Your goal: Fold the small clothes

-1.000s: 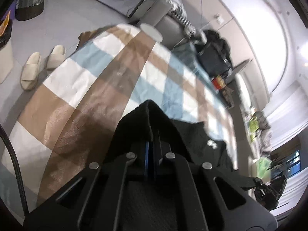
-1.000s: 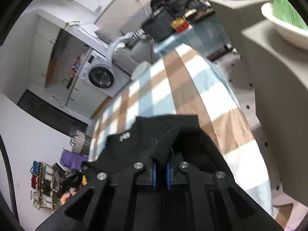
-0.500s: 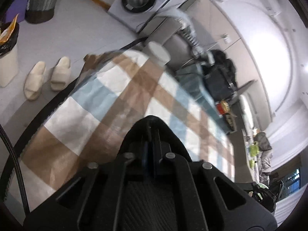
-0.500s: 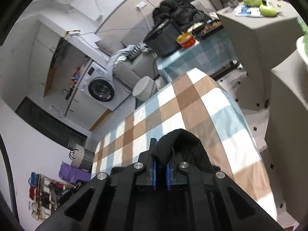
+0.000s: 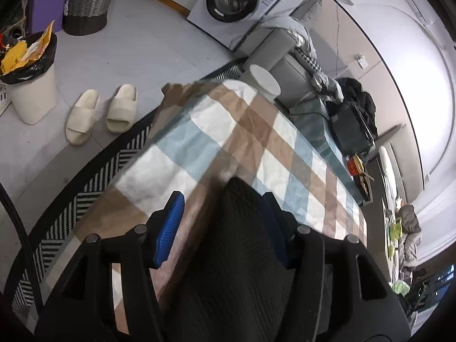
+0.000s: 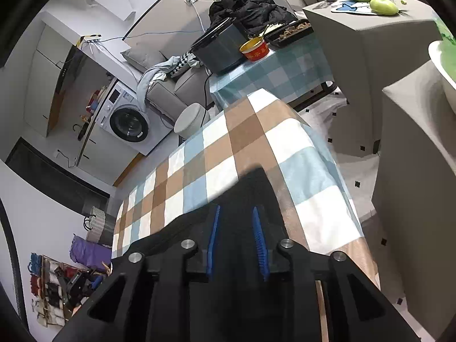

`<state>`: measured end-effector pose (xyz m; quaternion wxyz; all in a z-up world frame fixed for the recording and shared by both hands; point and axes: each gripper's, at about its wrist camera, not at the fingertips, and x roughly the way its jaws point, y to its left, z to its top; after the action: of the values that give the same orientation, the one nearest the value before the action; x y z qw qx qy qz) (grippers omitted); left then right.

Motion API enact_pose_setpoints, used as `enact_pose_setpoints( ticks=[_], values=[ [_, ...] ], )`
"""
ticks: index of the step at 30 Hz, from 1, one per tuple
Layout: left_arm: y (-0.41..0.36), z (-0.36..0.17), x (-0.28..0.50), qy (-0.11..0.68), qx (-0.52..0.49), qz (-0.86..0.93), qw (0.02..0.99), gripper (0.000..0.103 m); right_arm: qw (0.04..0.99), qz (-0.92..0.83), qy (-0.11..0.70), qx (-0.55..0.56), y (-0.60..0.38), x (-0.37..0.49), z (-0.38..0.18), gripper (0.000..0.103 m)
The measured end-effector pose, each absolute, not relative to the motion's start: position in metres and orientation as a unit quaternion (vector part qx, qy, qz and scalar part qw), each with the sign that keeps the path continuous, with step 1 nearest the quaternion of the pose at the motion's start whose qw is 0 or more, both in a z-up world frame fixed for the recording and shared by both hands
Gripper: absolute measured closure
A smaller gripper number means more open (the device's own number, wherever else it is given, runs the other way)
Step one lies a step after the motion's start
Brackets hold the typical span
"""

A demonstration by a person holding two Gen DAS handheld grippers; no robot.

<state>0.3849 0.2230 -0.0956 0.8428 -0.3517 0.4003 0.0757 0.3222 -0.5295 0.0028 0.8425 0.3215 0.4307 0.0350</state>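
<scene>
A black garment (image 5: 236, 245) lies on the checked tablecloth (image 5: 250, 131). In the left wrist view my left gripper (image 5: 225, 199) is open, its blue pads spread wide, and the black cloth lies loose between and under the fingers. In the right wrist view my right gripper (image 6: 236, 212) is open too, its blue pads apart above the black garment (image 6: 250, 188), whose folded corner points toward the far end of the table (image 6: 248, 131). Neither gripper grips the cloth.
A white round stool (image 5: 264, 78) stands at the table's far end. Slippers (image 5: 99, 114), a bin (image 5: 31, 85) and a striped rug (image 5: 85, 176) lie left of the table. A grey cabinet (image 6: 413, 154) stands right of it. A washing machine (image 6: 125, 119) is behind.
Both grippers were shut on the black garment and carried it forward over the table. Now both have opened and the cloth lies released on the tablecloth.
</scene>
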Motion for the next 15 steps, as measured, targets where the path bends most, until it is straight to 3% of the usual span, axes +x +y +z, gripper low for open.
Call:
enact_pose_setpoints(
  ticks=[4,8,10,15],
  values=[
    [0.206,-0.088,0.367,0.408,-0.33,0.059,0.849,0.051,0.838,0.047,0.448,0.307,-0.522,0.315,0.001,0.068],
    [0.181,-0.076,0.331,0.425,-0.272,0.033,0.863,0.046,0.84,0.073,0.467,0.265,-0.507,0.284,0.004,0.047],
    [0.171,-0.069,0.309,0.429,-0.245,0.024,0.869,0.035,0.843,0.073,0.473,0.244,-0.504,0.256,0.006,0.042],
    [0.155,-0.056,0.243,0.417,-0.215,0.009,0.883,0.004,0.84,0.088,0.489,0.221,-0.501,0.176,0.002,0.042]
  ],
)
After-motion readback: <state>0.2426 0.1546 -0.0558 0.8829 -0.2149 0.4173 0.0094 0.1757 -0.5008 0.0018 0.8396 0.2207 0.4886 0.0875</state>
